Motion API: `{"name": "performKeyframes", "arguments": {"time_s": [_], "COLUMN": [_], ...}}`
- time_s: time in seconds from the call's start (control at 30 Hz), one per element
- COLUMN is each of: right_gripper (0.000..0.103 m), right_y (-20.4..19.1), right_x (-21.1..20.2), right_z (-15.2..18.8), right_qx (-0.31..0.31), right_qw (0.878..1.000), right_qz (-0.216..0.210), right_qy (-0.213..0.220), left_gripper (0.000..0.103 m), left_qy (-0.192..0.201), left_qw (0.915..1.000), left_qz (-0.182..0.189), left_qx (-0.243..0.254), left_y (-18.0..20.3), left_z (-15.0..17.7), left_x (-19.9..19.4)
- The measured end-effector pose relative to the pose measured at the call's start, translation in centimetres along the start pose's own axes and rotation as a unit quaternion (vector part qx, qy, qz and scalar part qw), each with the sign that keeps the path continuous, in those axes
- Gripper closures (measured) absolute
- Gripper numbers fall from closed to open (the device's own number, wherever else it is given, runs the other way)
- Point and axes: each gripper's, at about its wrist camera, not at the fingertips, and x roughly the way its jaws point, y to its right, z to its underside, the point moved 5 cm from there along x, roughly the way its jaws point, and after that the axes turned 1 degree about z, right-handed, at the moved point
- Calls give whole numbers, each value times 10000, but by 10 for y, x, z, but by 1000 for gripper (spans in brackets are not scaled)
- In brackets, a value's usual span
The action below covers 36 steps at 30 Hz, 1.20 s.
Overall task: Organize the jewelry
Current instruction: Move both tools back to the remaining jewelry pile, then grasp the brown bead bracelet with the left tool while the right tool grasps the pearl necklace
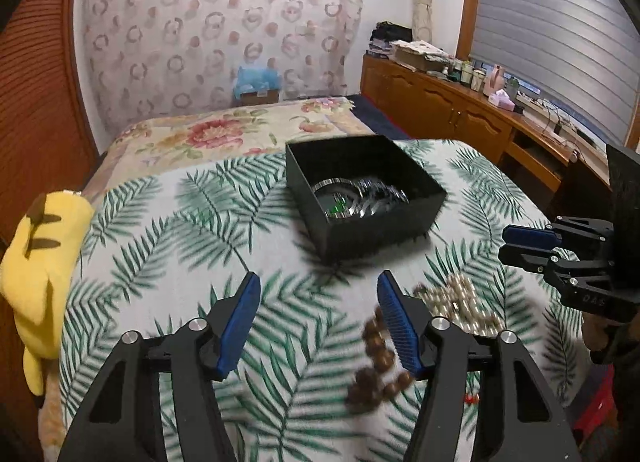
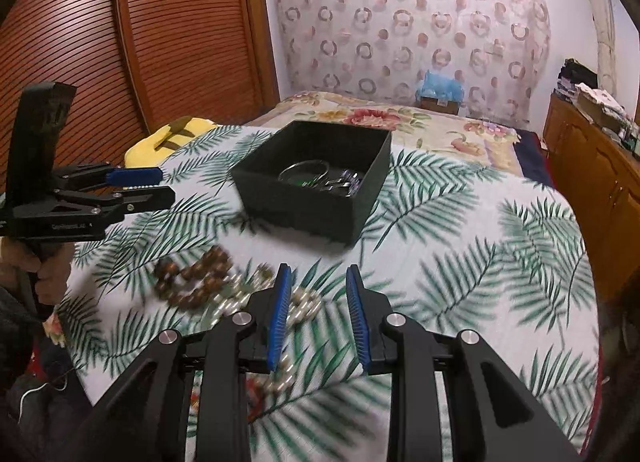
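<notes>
A black open box (image 1: 384,218) (image 2: 304,206) sits on the leaf-print cloth with silver bangles (image 1: 352,198) (image 2: 320,178) inside. A brown bead bracelet (image 1: 376,362) (image 2: 192,278) and a pale pearl-like bracelet (image 1: 460,298) (image 2: 296,306) lie on the cloth in front of the box. My left gripper (image 1: 318,286) is open and empty, just left of the brown beads; it also shows in the right wrist view (image 2: 160,184). My right gripper (image 2: 318,278) is open and empty above the pale bracelet; it also shows in the left wrist view (image 1: 506,242).
A yellow plush toy (image 1: 36,274) (image 2: 172,138) lies at the bed's left edge. A floral blanket (image 1: 224,134) covers the bed behind the box. A wooden cabinet (image 1: 448,106) with clutter runs along the right. A slatted wooden door (image 2: 120,42) stands left.
</notes>
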Motion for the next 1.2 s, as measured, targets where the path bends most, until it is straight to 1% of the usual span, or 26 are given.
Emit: {"name": "performKeyframes", "arguments": {"time_s": [0.17, 0.4, 0.47, 0.53, 0.63, 0.77, 0.9, 1.03, 1.1, 1.2], "right_gripper": [73, 73, 73, 72, 72, 73, 73, 73, 78, 79], "right_y": [-11, -25, -27, -28, -27, -24, -17, -12, -11, -11], "right_x": [-9, -4, 0, 3, 4, 3, 3, 2, 3, 7], "right_z": [19, 41, 45, 46, 47, 48, 48, 47, 46, 44], "right_qx": [20, -70, -94, -106, -82, -92, -77, -61, -65, -109], "right_qw": [9999, 9992, 9988, 9988, 9987, 9987, 9988, 9989, 9988, 9984], "right_qz": [-91, -157, -181, -176, -176, -178, -152, -131, -125, -128], "right_qy": [-104, -357, -436, -455, -469, -467, -468, -457, -465, -538], "left_gripper": [51, 51, 54, 61, 66, 69, 74, 75, 75, 75], "left_qy": [-142, -458, -529, -579, -619, -635, -662, -700, -716, -732], "left_qw": [9998, 9986, 9983, 9980, 9979, 9978, 9977, 9974, 9973, 9969], "left_qz": [103, 82, 74, 56, 53, 49, 11, -23, -49, -188], "left_qx": [67, 239, 242, 228, 185, 164, 147, 143, 163, 231], "left_y": [15, 24, 23, 21, 18, 18, 18, 16, 15, 13], "left_z": [22, 44, 48, 50, 54, 55, 55, 55, 55, 52], "left_x": [-6, 8, 12, 15, 17, 21, 25, 28, 30, 33]}}
